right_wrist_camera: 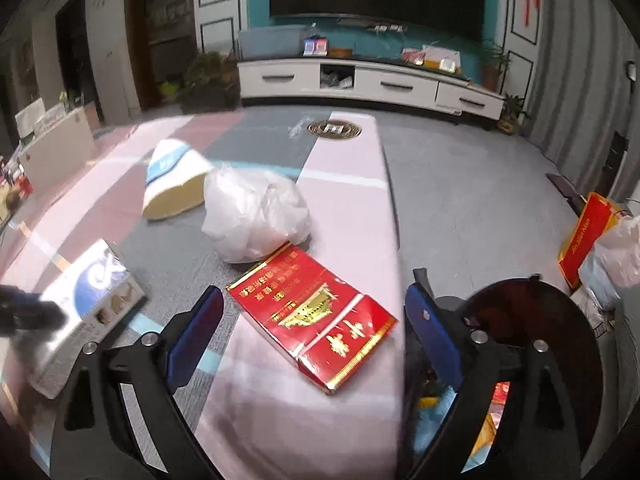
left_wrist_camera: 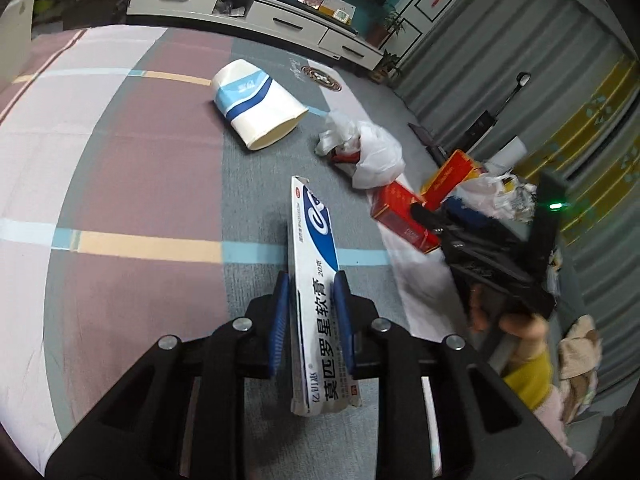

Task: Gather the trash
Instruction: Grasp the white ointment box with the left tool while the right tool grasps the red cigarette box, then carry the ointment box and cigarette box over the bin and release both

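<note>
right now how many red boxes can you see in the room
2. One flat red box lies on the mat between the open right gripper's fingers. A second red box stands on the floor at right among bags; more may be hidden there.

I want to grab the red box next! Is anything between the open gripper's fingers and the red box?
No. In the right wrist view, the right gripper is open, and the red box lies between its fingers on the pink mat, with nothing in between.

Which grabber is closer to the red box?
Right. The right gripper is open around the red cigarette carton; the left gripper holds the ointment box farther off.
</note>
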Demonstrator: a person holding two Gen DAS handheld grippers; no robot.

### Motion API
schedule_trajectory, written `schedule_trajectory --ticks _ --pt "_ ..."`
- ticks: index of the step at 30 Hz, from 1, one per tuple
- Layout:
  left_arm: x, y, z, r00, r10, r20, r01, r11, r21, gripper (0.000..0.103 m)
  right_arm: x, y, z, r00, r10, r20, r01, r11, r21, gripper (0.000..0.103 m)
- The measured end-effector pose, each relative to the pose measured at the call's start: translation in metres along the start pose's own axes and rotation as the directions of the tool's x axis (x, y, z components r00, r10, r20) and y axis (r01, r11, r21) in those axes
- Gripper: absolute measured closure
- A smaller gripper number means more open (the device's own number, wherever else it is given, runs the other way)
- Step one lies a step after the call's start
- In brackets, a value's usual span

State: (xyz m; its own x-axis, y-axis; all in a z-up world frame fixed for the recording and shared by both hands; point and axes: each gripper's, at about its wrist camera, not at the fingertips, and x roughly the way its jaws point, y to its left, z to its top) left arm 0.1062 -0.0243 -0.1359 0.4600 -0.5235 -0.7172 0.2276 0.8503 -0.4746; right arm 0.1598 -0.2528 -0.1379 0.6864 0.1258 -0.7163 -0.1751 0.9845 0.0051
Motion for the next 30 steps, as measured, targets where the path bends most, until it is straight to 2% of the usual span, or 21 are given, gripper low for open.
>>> schedule_trajectory --ticks 6,8,10,13,15,18,23,27,30 --pt "-0.002 -0.002 0.002 1.0 -0.027 0.006 0.027 1.0 0.011 0.079 0.019 0.004 0.003 0.998 -0.059 -0.039 0.057 0.997 -0.052 0.008" --pt "0.0 -0.001 0.0 1.0 -0.03 -0.005 0.03 1.0 0.008 0.079 0.025 0.004 0.002 0.994 -0.081 -0.079 0.075 0.995 -0.067 0.009" --pt "0.001 -0.001 -0.001 0.999 -0.036 -0.006 0.036 0.999 0.004 0.079 0.026 0.005 -0.001 0.994 -0.045 -0.095 0.039 0.997 -0.063 0.015" --pt "0.0 -0.002 0.001 0.999 -0.036 0.003 0.036 0.999 0.008 0.079 0.021 0.012 -0.004 0.993 -0.046 -0.11 0.036 0.995 -0.093 0.03" --pt "0.0 -0.004 0.001 0.999 -0.042 0.009 0.042 0.999 0.011 0.079 0.016 0.017 -0.007 0.993 -0.023 -0.112 0.013 0.996 -0.094 0.035" --pt "-0.001 -0.006 0.0 0.999 -0.048 0.013 0.048 0.999 0.018 0.079 0.004 0.024 -0.013 0.992 -0.022 -0.125 0.01 0.996 -0.093 0.04" --pt "-0.008 -0.011 -0.002 0.997 -0.068 0.024 0.067 0.997 0.044 0.079 -0.029 0.033 -0.021 0.995 -0.009 -0.1 0.003 0.998 -0.061 0.041" --pt "-0.015 -0.019 -0.004 0.995 -0.089 0.042 0.085 0.994 0.075 0.079 -0.067 0.031 -0.026 0.999 -0.021 -0.039 0.022 0.999 0.027 0.041" --pt "-0.018 -0.027 -0.006 0.994 -0.096 0.049 0.09 0.99 0.104 0.079 -0.091 0.028 -0.043 0.998 -0.048 -0.031 0.05 0.995 0.082 0.041"
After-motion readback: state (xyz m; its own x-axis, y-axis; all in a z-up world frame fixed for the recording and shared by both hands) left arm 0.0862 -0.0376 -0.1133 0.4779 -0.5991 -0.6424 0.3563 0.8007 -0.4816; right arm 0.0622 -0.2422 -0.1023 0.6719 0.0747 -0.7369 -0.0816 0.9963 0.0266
